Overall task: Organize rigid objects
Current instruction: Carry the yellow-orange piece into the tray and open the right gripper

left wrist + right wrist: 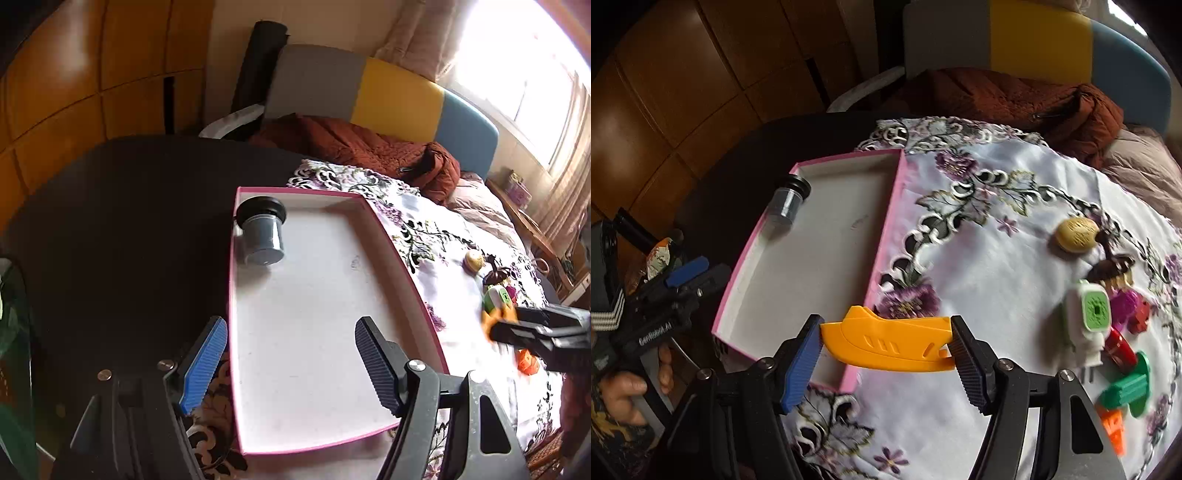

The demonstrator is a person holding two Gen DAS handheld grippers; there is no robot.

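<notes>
Transfer stage, two-gripper sorting. Right gripper [886, 345] clamped end to end on an orange boat-shaped plastic piece [886, 343], carried above the near right wall of the pink-edged box [886, 236] (contact only at the two tips, so a thin hold). Left gripper [291, 362] spread wide and empty over the box floor, nothing between its pads. Grey jar with black lid [262, 230] lying on its side in the far left corner of the box. Remaining pieces, among them a white-and-green block [1087, 317] and a green part [1126, 387], clustered on the floral cloth [979, 258] to the right, well apart from the box. Likely failures: piece pivoting or slipping out of the tip-only grip; release too near the wall, leaving it perched on the rim or outside; jar rolling if struck.
</notes>
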